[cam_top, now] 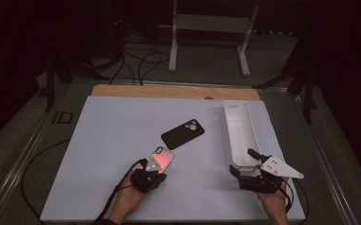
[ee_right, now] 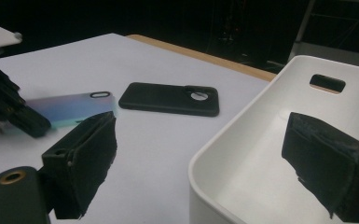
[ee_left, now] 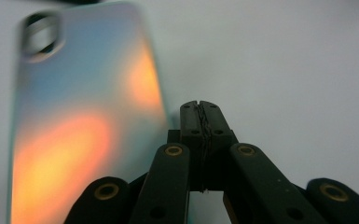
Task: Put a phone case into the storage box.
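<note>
Counter: white flat board [cam_top: 98, 154] laid over a wooden counter whose tan edge [cam_top: 169, 90] shows at the far side; dark room around it.
Near edge: the person's two hands come in from below, one gripper in each.
Left gripper: the left gripper [cam_top: 146, 169] sits at the near end of the iridescent, shiny phone case with orange and blue glints [cam_top: 160, 160]; its jaws are pressed together with nothing between them.
Case and jaws: in the left gripper view the iridescent case [ee_left: 79, 116] lies flat just beside the closed jaws, to their left, its camera cut-out at the far end.
Right gripper: the right gripper [cam_top: 244, 161] has its jaws spread wide, astride the near end wall of the long white plastic bin [cam_top: 239, 136]; one jaw stands inside the bin, the other outside.
Middle: matte black phone case [cam_top: 183, 133] lies flat beyond the iridescent one, apart from it.
Far: grey floor with black cables [cam_top: 140, 61] and a white metal stand [cam_top: 211, 28].
</note>
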`<control>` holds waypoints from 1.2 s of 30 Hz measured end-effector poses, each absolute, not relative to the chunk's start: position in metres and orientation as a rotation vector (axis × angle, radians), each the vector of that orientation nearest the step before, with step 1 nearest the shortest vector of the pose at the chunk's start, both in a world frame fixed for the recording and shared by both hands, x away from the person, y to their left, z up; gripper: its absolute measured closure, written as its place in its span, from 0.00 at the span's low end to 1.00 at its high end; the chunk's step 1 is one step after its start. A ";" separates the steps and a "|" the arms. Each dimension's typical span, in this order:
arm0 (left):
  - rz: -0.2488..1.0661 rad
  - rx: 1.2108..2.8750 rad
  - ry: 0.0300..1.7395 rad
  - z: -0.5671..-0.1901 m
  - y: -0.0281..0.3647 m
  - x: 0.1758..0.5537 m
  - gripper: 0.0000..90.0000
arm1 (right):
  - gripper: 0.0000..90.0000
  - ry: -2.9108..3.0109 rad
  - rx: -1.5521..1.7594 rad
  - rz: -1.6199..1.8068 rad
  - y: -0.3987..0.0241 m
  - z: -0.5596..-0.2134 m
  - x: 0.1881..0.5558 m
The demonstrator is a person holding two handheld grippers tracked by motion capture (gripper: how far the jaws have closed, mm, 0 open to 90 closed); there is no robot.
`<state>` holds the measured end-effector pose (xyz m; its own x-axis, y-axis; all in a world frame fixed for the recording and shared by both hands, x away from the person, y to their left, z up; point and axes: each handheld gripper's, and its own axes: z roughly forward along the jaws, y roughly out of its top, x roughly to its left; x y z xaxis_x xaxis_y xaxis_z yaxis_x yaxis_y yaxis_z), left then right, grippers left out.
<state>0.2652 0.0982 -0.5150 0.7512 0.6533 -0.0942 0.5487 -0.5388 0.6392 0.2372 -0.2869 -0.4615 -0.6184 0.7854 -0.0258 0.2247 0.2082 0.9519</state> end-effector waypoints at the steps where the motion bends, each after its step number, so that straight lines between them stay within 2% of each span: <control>1: 0.204 2.264 0.922 -0.516 0.105 0.265 0.99 | 0.11 1.970 0.933 1.418 -0.287 -0.461 0.237; 9: 0.227 2.231 0.946 -0.518 0.115 0.263 0.99 | 0.11 1.979 0.932 1.410 -0.283 -0.462 0.239; 11: 0.241 2.204 0.924 -0.515 0.115 0.261 0.95 | 0.11 1.981 0.933 1.412 -0.284 -0.462 0.239; 15: 0.315 2.043 0.894 -0.492 0.129 0.256 0.88 | 0.11 1.975 0.936 1.414 -0.286 -0.462 0.239; 22: 0.536 1.820 0.904 -0.458 0.184 0.243 0.55 | 0.11 1.989 0.938 1.418 -0.285 -0.463 0.239; 29: 0.677 1.702 1.017 -0.457 0.228 0.230 0.16 | 0.11 1.998 0.934 1.434 -0.283 -0.463 0.240; 30: 0.692 1.691 1.032 -0.457 0.233 0.229 0.14 | 0.11 1.994 0.940 1.453 -0.283 -0.464 0.240; 32: 0.720 1.659 1.072 -0.457 0.239 0.228 0.03 | 0.11 1.986 0.946 1.476 -0.284 -0.464 0.241; 36: 0.718 1.636 1.085 -0.458 0.248 0.226 0.00 | 0.11 1.977 0.936 1.486 -0.284 -0.464 0.239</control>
<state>0.2261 0.2481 -0.4579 0.4202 0.9061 -0.0480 0.3098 -0.0935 0.9462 0.2392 -0.2844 -0.4640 -0.6438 0.7650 0.0171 0.2292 0.1715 0.9582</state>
